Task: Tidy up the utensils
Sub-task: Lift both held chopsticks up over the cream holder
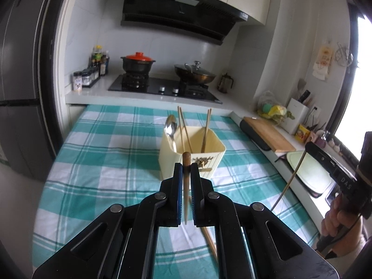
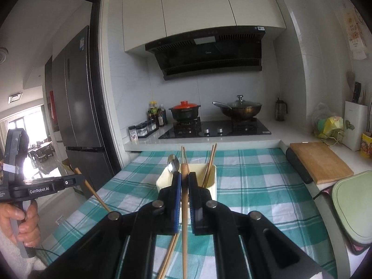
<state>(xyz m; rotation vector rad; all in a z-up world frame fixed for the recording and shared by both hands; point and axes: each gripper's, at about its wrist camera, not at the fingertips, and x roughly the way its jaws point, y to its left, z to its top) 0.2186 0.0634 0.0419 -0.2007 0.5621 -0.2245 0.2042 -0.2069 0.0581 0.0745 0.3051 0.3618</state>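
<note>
Through the left wrist camera we saw our left gripper (image 1: 186, 165) pinched tight on a single wooden chopstick (image 1: 186, 186). Its long axis ran almost straight along the gap between the fingers (image 1: 178, 186): the thick, rounded end stuck up just past the fingertips, and the thin end pointed back down toward the camera. Beyond the tips stood the cream holder (image 1: 193, 153) on the checked cloth (image 1: 104, 162) of the worktop, apart from the gripper. In it a spoon (image 1: 171, 127) leaned at the left with its bowl up, and two pairs of chopsticks (image 1: 183, 127) stood tilted with their ends above the rim. More chopsticks (image 1: 210, 241) lay on the cloth under the fingers. At the right edge a hand (image 1: 337, 218) held the right gripper (image 1: 309, 146), with a thin stick slanting down from it.

Through the right wrist camera we saw our right gripper (image 2: 184, 175) closed on another chopstick (image 2: 184, 220). It also lay lengthwise between the fingers (image 2: 177, 197), thick end just above the tips and the rest running down to the bottom edge. The holder (image 2: 162, 181) stood right behind the fingertips, partly hidden by them. A loose pair (image 2: 171, 253) lay on the cloth below. At the left a hand (image 2: 21, 220) carried the left gripper (image 2: 80, 181), its chopstick slanting down to the right.
</note>
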